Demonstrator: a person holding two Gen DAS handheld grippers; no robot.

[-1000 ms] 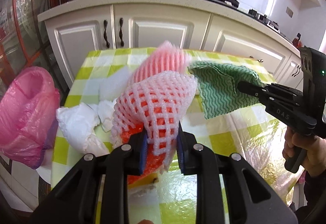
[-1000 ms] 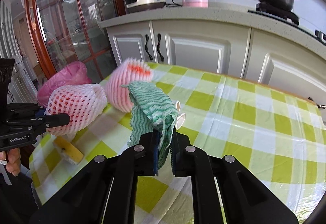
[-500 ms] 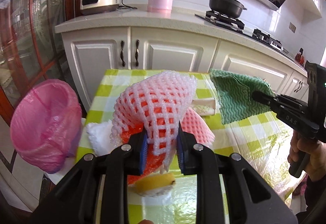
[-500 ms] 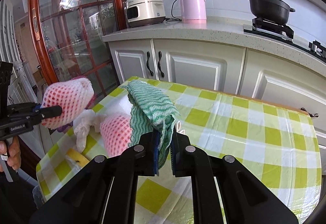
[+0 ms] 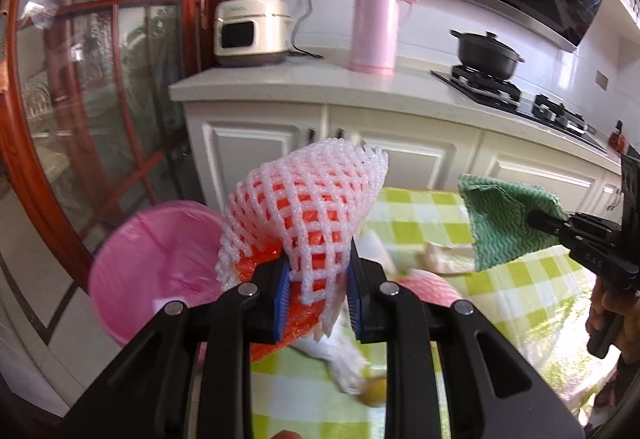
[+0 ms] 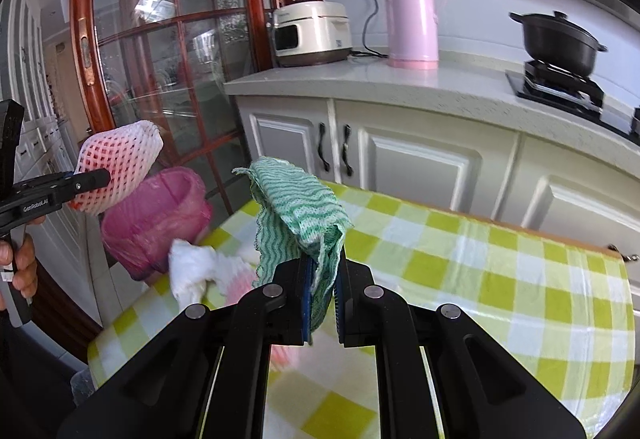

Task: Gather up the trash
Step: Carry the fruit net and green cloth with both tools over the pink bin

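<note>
A table [image 6: 500, 279] with a green and white checked cloth is seen in front of white kitchen cupboards [image 6: 420, 167]. A pink bin [image 5: 156, 271] lined with a pink bag is set on the floor just beside the table's edge. A white foam net [image 5: 308, 207] with something orange inside it is held up in the air, above and near the bin. It is gripped by the jaws of the left gripper [image 5: 316, 291], which are closed on it. A green wavy cloth [image 6: 304, 211] is held above the table by the right gripper [image 6: 322, 303], and the jaws are shut tight on it. A crumpled white tissue [image 6: 192, 271] and another pink foam net [image 5: 432, 289] are left lying on the table near its edge.
</note>
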